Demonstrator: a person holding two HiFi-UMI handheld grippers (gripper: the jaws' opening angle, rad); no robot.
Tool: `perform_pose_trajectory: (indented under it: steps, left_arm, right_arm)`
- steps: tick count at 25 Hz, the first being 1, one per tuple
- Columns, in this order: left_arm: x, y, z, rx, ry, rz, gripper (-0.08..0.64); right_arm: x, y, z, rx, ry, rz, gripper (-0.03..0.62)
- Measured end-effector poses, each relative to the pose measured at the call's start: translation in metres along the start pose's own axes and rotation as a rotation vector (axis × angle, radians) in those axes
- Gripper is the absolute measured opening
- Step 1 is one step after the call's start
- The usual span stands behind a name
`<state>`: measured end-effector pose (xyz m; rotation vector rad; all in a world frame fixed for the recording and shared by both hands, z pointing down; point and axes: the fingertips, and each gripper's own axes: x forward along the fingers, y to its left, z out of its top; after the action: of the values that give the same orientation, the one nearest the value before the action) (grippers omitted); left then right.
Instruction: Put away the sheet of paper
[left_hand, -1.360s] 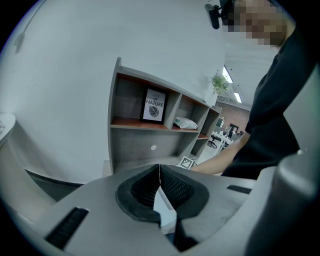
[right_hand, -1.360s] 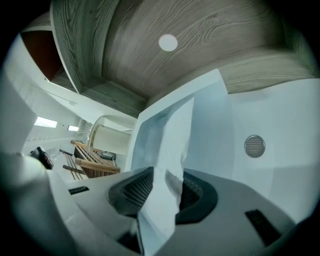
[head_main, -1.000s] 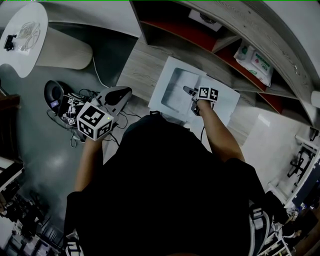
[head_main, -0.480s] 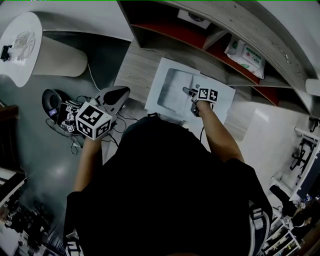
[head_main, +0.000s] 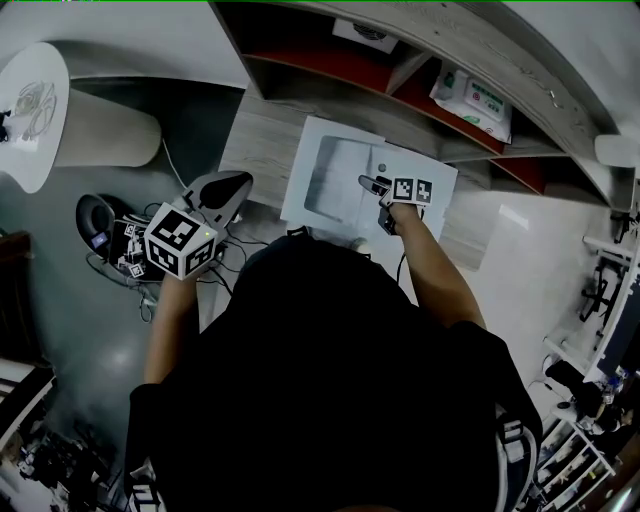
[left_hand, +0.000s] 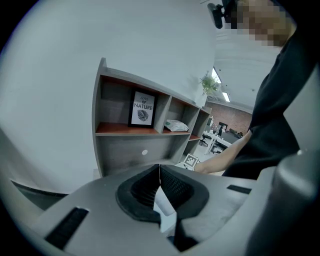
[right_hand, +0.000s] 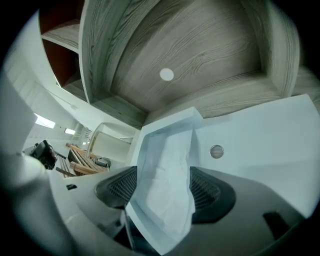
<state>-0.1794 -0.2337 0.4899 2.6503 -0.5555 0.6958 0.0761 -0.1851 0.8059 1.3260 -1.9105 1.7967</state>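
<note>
Paper (right_hand: 165, 150), a little creased, lies in a white tray (right_hand: 260, 145) and shows between the jaws of the right gripper (right_hand: 161, 172). Those jaws have just been opening and now stand wide, with the pads off the sheet. The left gripper (left_hand: 160, 172) is clenched, its pad tips meeting, and it is held off to the tray's left. The tray rests on a low wooden ledge (head_main: 260, 150) at the foot of a shelf unit (left_hand: 125, 147). On the shelves stand a framed picture (left_hand: 142, 109) and, one compartment over, a white packet (left_hand: 175, 125).
</note>
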Motion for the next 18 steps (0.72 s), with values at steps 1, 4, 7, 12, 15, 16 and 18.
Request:
perform_pose_trajectory:
  steps: [1, 4, 7, 12, 15, 16, 18]
  left_arm:
    - [0.000, -0.001, 0.001, 0.002, -0.002, -0.004, 0.020]
    - [0.000, -0.001, 0.005, 0.005, -0.010, -0.011, 0.020]
    - [0.000, -0.005, 0.007, 0.009, -0.013, -0.021, 0.020]
    - [0.000, -0.009, 0.009, 0.022, -0.013, -0.040, 0.020]
    - [0.000, -0.010, 0.011, 0.026, -0.012, -0.049, 0.020]
    - [0.000, -0.011, 0.012, 0.028, -0.011, -0.052, 0.020]
    - [0.001, -0.012, 0.014, 0.031, -0.010, -0.060, 0.020]
  right_arm:
    - [-0.003, 0.003, -0.001, -0.009, -0.002, 0.005, 0.325]
    - [-0.012, 0.011, -0.002, -0.034, -0.008, 0.023, 0.324]
    - [-0.018, 0.018, -0.006, -0.057, 0.003, 0.037, 0.325]
    - [-0.033, 0.031, -0.012, -0.111, -0.001, 0.047, 0.300]
    - [-0.045, 0.035, -0.013, -0.148, -0.008, 0.032, 0.265]
    - [-0.050, 0.035, -0.013, -0.156, -0.013, 0.028, 0.250]
    - [-0.060, 0.035, -0.013, -0.170, -0.026, 0.015, 0.208]
